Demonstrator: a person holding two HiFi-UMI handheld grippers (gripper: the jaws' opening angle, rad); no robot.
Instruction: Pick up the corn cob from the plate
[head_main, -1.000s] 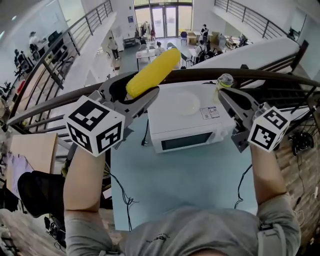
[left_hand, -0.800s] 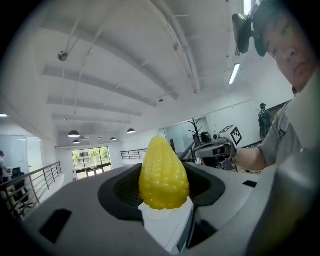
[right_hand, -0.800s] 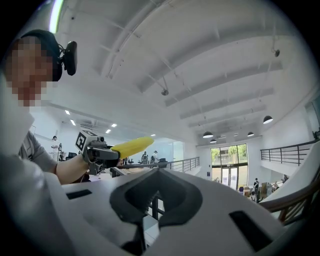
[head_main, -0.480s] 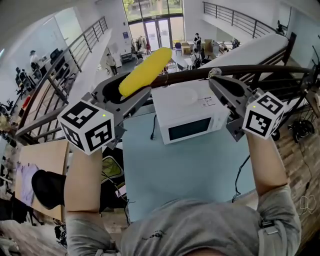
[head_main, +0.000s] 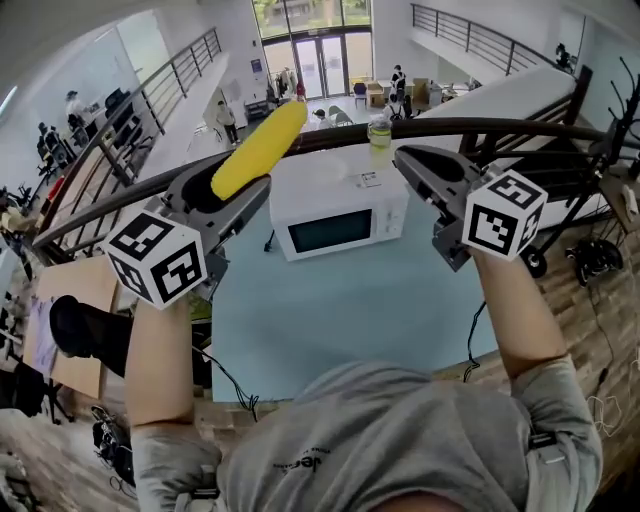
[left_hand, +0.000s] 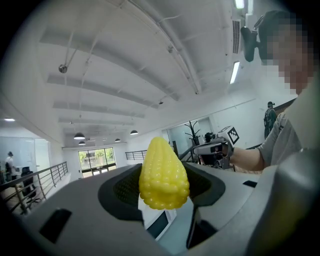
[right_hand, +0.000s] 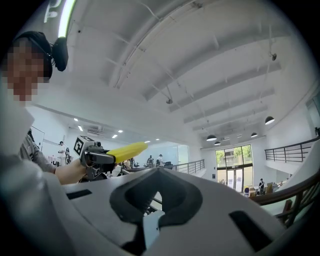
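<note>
A yellow corn cob (head_main: 255, 150) lies lengthwise in my left gripper (head_main: 262, 188), which is shut on it and held up level in front of the person's chest. In the left gripper view the corn cob (left_hand: 162, 175) stands between the dark jaw hollows of the left gripper (left_hand: 166, 202). My right gripper (head_main: 405, 160) is raised level at the right, jaws together with nothing in them. The right gripper view shows the right gripper (right_hand: 149, 216) and, to the left, the corn cob (right_hand: 127, 150). A faint white plate (head_main: 325, 172) lies on the microwave.
A white microwave (head_main: 335, 215) stands at the far edge of a light blue table (head_main: 340, 310), with a bottle of yellowish liquid (head_main: 379, 128) on top. A dark curved railing (head_main: 520, 135) runs behind it, over a drop to a hall below.
Both grippers have been carried up and along together, the corn still in the left one. The bottle, once beside the right gripper's tip, now shows to its left.
</note>
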